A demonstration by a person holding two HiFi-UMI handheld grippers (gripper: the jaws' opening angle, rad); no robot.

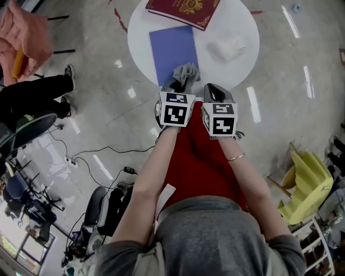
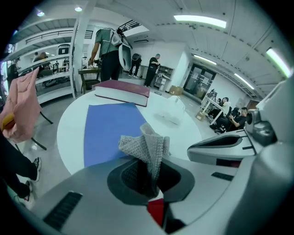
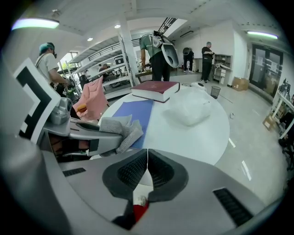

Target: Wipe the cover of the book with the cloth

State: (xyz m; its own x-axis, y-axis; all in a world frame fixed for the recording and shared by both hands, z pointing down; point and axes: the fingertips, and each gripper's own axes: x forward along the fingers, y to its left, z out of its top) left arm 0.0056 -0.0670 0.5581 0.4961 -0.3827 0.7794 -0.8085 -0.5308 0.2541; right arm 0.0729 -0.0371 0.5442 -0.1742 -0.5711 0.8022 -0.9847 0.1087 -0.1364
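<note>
While the maroon book (image 1: 183, 9) lies untouched on the far side of the round white table (image 1: 245, 54), the left gripper (image 2: 148, 176) holds a grey knitted cloth (image 2: 146, 146) clamped in its jaws over the table's near edge, above a blue sheet (image 1: 173, 49). The right gripper (image 3: 147, 167) is closed on nothing. Wiping appears not yet begun, as the cloth is well apart from the cover.
</note>
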